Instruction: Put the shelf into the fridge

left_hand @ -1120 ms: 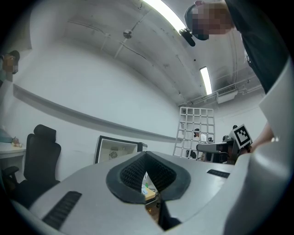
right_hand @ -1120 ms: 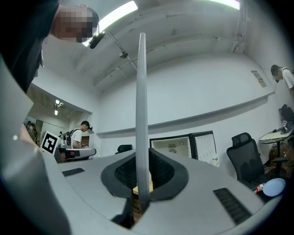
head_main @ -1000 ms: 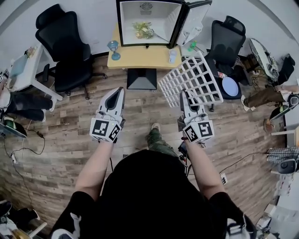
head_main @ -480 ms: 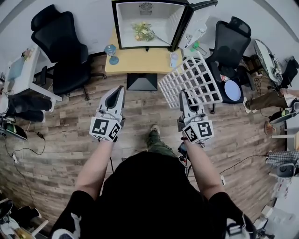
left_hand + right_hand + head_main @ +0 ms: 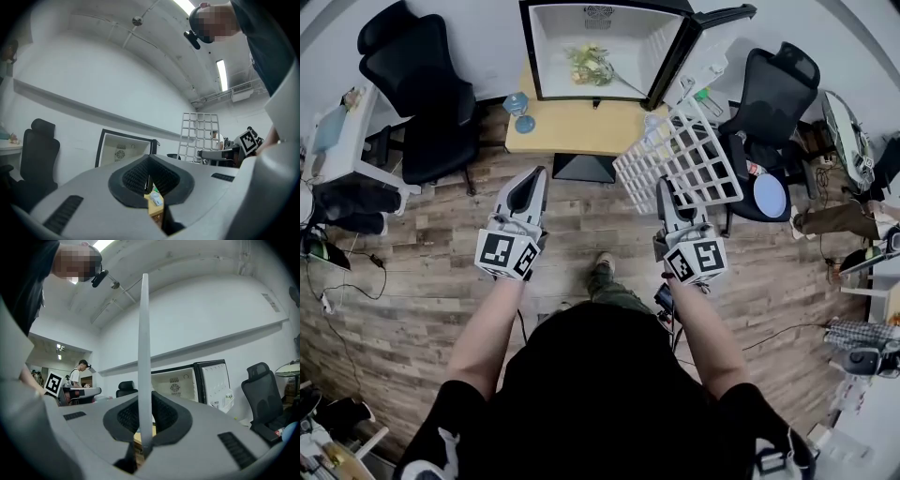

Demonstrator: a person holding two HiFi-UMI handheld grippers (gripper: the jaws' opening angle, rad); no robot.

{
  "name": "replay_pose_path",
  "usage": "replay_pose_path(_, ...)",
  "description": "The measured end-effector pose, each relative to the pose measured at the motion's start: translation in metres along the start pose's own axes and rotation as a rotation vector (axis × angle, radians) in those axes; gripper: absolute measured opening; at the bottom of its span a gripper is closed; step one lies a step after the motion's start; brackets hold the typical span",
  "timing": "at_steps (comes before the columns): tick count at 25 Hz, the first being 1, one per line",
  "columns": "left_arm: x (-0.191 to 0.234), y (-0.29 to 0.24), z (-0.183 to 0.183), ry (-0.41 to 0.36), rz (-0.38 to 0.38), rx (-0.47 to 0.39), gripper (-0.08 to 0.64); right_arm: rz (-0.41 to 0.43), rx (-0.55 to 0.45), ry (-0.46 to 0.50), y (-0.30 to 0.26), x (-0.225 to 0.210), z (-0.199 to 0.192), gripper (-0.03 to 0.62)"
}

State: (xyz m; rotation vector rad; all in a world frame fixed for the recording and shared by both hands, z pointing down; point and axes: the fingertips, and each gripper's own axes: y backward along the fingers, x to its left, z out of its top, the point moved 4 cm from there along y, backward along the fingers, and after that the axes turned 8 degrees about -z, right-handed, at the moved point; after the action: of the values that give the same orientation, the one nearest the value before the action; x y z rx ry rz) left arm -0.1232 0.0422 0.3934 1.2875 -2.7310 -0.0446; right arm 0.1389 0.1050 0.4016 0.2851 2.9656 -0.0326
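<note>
A white wire-grid shelf (image 5: 684,157) stands on edge in the air, held by its near rim in my right gripper (image 5: 664,190), which is shut on it. In the right gripper view the shelf (image 5: 144,352) shows edge-on as a thin white bar rising from between the jaws. The small fridge (image 5: 605,47) sits open on a wooden table (image 5: 581,127), door swung right, with some greens (image 5: 591,62) inside. My left gripper (image 5: 532,183) is held beside the right one, shut and empty; its view shows the shelf (image 5: 200,136) and the fridge (image 5: 124,148) ahead.
Black office chairs stand at the left (image 5: 417,89) and right (image 5: 769,103) of the table. A blue cup (image 5: 523,122) and a small bottle (image 5: 652,122) sit on the tabletop. A desk (image 5: 342,141) is at far left; cables and bags lie on the wood floor.
The view has drawn closer to the fridge and table. Both grippers keep their pose, the right one still carrying the shelf.
</note>
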Motion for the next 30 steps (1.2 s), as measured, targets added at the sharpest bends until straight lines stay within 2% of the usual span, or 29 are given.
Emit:
replay_pose_path(17, 0.003, -0.07, -0.012, -0.007, 0.053, 0.009, 0.02, 0.057, 0.019, -0.025, -0.054, -0.062, -0.002, 0.04)
replay_pose_path(30, 0.017, -0.095, -0.012, -0.021, 0.071, 0.005, 0.02, 0.083, 0.023, -0.033, -0.087, -0.075, -0.004, 0.04)
